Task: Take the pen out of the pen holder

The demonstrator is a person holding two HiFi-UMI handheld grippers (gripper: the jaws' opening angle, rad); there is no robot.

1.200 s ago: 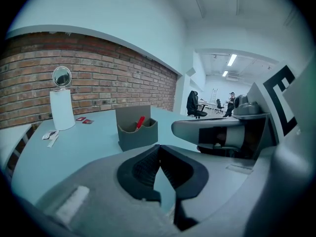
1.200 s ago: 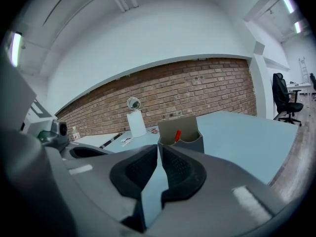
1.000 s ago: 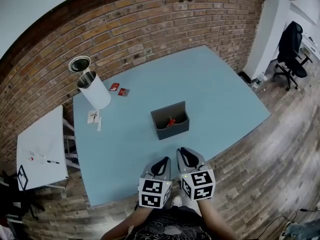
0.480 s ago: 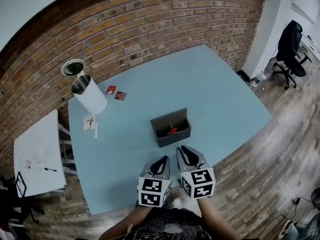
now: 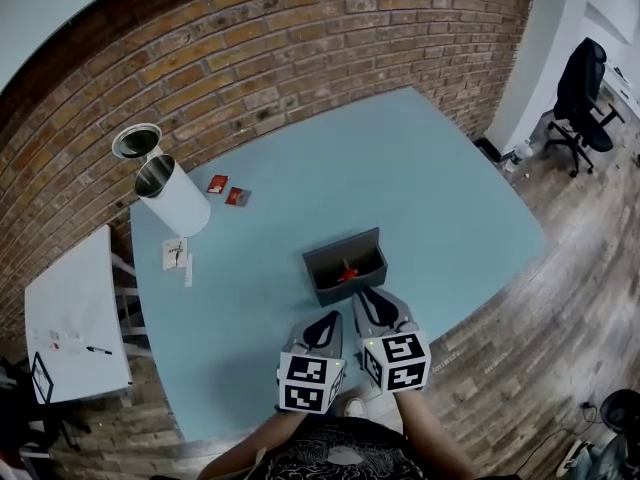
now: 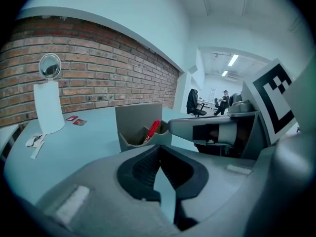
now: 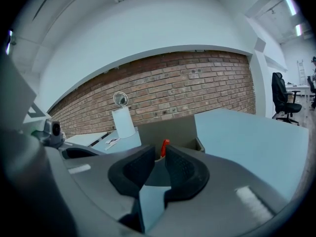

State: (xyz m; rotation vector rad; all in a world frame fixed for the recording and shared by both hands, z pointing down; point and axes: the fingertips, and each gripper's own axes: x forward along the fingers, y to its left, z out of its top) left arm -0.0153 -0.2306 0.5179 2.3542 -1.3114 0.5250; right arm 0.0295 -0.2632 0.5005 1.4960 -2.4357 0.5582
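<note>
Red pen (image 5: 346,271) slants in holder (image 5: 335,248), cap up; left fingers (image 5: 322,330) clenched, right fingers (image 5: 378,310) parted.

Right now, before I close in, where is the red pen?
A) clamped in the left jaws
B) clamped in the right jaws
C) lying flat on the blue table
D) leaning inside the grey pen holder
D: the red pen leans inside the grey pen holder, just ahead of the right gripper, whose jaws stand slightly apart and empty; the left gripper holds nothing.
</note>
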